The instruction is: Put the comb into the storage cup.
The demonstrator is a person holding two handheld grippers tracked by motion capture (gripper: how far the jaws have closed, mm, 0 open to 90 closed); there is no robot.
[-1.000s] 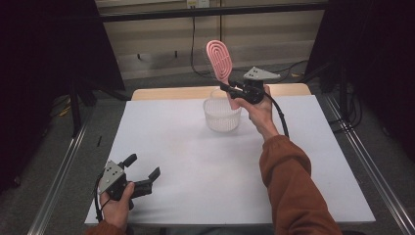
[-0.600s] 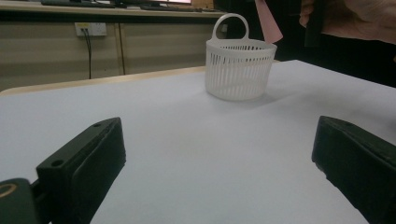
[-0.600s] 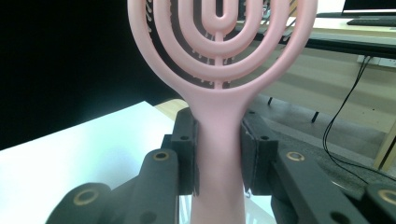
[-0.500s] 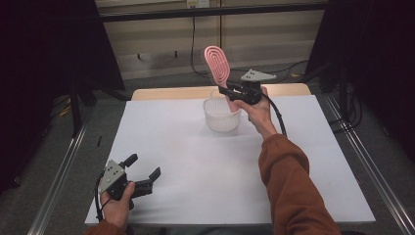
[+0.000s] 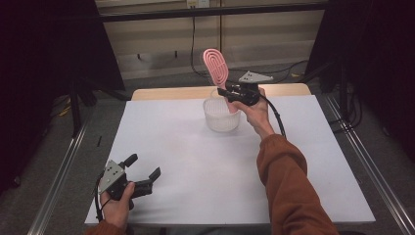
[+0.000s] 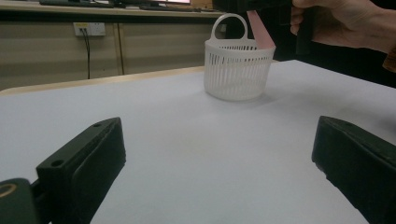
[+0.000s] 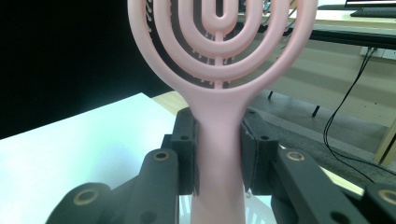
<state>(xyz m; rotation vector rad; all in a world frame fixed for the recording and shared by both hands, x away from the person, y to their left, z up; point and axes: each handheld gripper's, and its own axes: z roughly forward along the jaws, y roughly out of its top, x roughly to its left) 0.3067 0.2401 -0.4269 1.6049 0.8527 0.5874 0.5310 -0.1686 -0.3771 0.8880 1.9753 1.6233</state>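
A pink hairbrush (image 5: 216,68) with an oval ringed head stands upright above the white slotted basket (image 5: 221,115) at the far middle of the table. My right gripper (image 5: 230,93) is shut on its handle; in the right gripper view both pads clamp the pink handle (image 7: 218,140). In the left gripper view the handle's lower end (image 6: 259,31) hangs over the basket (image 6: 238,70) rim. My left gripper (image 5: 144,174) rests open at the near left edge of the white table (image 5: 171,147), nothing between its jaws.
The white sheet covers the table; a wooden strip (image 5: 166,93) shows at the far edge. Dark curtains stand at both sides, and cables (image 5: 193,39) hang by the back wall. An orange sleeve (image 5: 288,186) crosses the right side of the table.
The brush and my right gripper have shifted slightly left over the basket. The left gripper has stayed put.
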